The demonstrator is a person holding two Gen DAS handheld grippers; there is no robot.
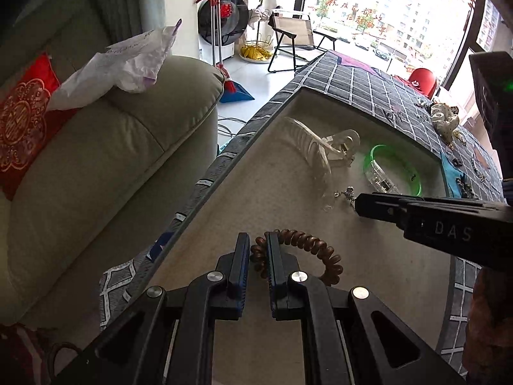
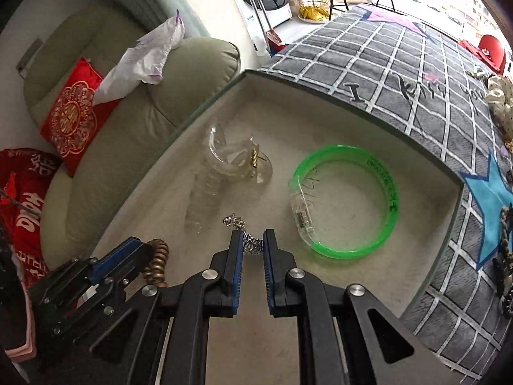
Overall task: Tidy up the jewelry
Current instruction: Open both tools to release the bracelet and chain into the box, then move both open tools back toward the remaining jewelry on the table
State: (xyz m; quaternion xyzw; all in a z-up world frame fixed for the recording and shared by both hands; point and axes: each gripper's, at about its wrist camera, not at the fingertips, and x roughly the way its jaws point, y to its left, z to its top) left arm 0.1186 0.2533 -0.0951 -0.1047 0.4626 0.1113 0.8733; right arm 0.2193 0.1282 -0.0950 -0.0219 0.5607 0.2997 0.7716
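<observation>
A shallow beige tray (image 1: 243, 192) (image 2: 368, 122) lies on a grey checked cloth. My left gripper (image 1: 258, 240) is shut on a brown beaded bracelet (image 1: 307, 243), low over the tray floor; it also shows in the right wrist view (image 2: 157, 260). My right gripper (image 2: 253, 240) stands around a small silver chain (image 2: 239, 224), its jaws slightly apart with the chain between the tips; the chain shows in the left wrist view (image 1: 348, 194) at the right gripper's tip (image 1: 359, 203). A green bangle (image 2: 349, 205) (image 1: 394, 170) and a clear hair claw (image 2: 231, 166) (image 1: 323, 150) lie in the tray.
A green sofa (image 1: 112, 160) with a red cushion (image 1: 22, 122) and a white plastic bag (image 1: 125, 64) stands left of the table. More jewelry and a spotted scrunchie (image 1: 444, 118) lie on the cloth at the right. A blue star patch (image 2: 490, 199) is beside the tray.
</observation>
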